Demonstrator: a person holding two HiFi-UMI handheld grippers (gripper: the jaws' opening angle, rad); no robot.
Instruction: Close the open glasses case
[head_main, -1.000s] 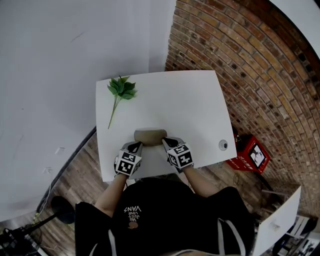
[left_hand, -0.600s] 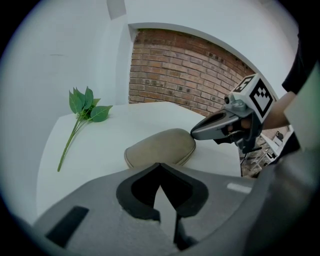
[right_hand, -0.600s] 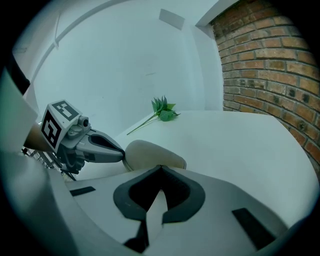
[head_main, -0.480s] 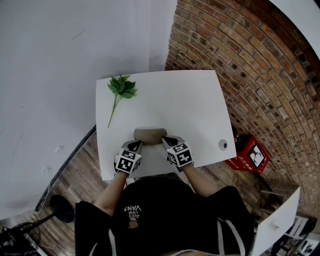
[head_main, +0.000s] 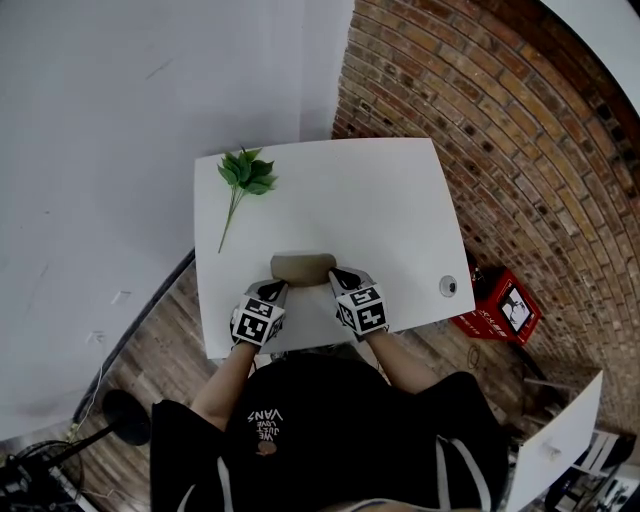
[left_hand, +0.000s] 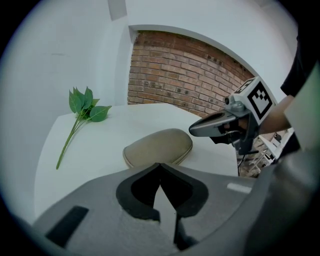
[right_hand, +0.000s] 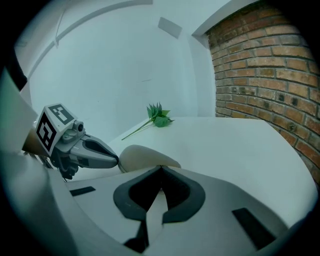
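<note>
The beige oval fabric glasses case (head_main: 303, 266) sits on the white rectangular table (head_main: 380, 200), close to the front edge on the person's side and roughly centred left to right. Its lid looks down and flat, with just a seam line around the rim.

The left gripper (head_main: 276, 288) is at the case's left end and the right gripper (head_main: 336, 276) is at its right end. Both sets of tongs are pinched fully together with nothing between them. The tips are right beside the case, but I honestly can't tell if they touch it.

There's plenty of room to move, since the whole far half and the right side of the table are bare. A green leafy plastic sprig (head_main: 245, 175) lies by the far left corner, well apart from the case. A small round grey thing (head_main: 447, 286) sits near the right edge.

Count: one case, one sprig, one round thing and two grippers, plus one red crate (head_main: 497, 308) on the floor past the table's right edge.
</note>
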